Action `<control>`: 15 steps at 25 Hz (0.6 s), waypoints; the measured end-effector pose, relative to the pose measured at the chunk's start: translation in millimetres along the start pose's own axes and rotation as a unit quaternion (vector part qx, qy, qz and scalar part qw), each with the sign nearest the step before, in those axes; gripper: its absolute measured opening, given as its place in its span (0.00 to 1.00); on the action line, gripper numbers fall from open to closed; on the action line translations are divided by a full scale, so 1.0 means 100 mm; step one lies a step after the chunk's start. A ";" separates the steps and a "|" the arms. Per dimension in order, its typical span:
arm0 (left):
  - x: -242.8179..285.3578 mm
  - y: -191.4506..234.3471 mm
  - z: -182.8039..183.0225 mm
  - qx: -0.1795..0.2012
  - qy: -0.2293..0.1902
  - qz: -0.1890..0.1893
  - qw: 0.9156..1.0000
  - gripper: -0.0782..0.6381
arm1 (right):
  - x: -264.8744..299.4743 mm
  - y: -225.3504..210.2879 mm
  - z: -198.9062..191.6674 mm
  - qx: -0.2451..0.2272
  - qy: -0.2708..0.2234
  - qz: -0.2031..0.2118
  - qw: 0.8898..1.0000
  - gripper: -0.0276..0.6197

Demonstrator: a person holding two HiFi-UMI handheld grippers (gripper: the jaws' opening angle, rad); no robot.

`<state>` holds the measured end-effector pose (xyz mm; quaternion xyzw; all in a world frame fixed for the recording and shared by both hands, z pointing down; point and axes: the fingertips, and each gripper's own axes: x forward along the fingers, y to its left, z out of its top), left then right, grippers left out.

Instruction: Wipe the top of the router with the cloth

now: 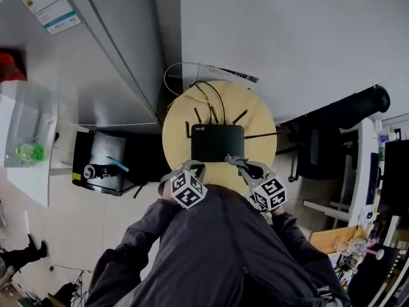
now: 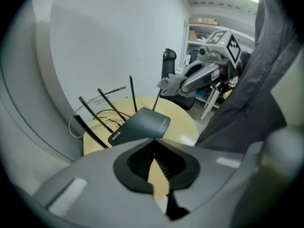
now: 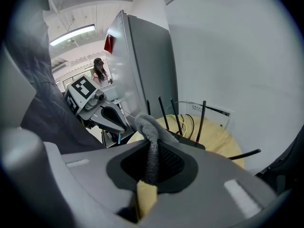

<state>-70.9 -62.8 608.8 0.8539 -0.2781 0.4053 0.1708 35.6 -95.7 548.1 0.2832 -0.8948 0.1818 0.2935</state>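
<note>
Left gripper [image 1: 197,167]: we list it just beside the black flat router's [image 1: 217,142] near-left corner, jaws together, empty.
Right gripper [image 1: 232,161]: at the router's near-right corner, clamped on a grey fuzzy cloth [image 3: 151,137].
Router: centred on the round pale wooden table [image 1: 179,123].
Hidden: gripper handles, under the dark jacket [image 1: 217,248].

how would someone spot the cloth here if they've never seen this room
Find the round wooden table against the white wall, with a black router on it. At the router's near edge, the right tongs pinch the cloth. It is the only soft, fuzzy grey thing there, unlike the router's thin antennas.
</note>
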 end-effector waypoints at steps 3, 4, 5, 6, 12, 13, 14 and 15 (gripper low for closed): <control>-0.04 0.03 -0.05 -0.001 -0.007 -0.001 1.000 0.11 | 0.05 0.09 0.08 -0.007 -0.001 -0.001 1.000 0.09; -0.05 0.03 -0.08 0.002 -0.006 -0.001 1.000 0.11 | 0.07 0.13 0.10 -0.009 0.000 -0.001 1.000 0.09; -0.07 0.04 -0.12 0.004 -0.006 -0.002 1.000 0.11 | 0.09 0.17 0.11 -0.012 0.002 -0.002 1.000 0.09; -0.08 0.04 -0.15 0.005 -0.006 -0.003 1.000 0.11 | 0.11 0.20 0.12 -0.015 0.004 -0.003 1.000 0.09; -0.22 0.13 -0.26 -0.010 -0.019 -0.007 1.000 0.11 | 0.25 0.35 0.20 -0.006 0.001 -0.004 1.000 0.09; -0.23 0.16 -0.28 -0.010 -0.021 -0.008 1.000 0.11 | 0.28 0.37 0.21 -0.007 0.002 -0.005 1.000 0.09; -0.25 0.18 -0.30 -0.011 -0.022 -0.008 1.000 0.11 | 0.31 0.38 0.22 -0.009 0.002 -0.007 1.000 0.09; -0.26 0.20 -0.32 -0.011 -0.024 -0.008 1.000 0.11 | 0.34 0.40 0.23 -0.010 0.002 -0.008 1.000 0.09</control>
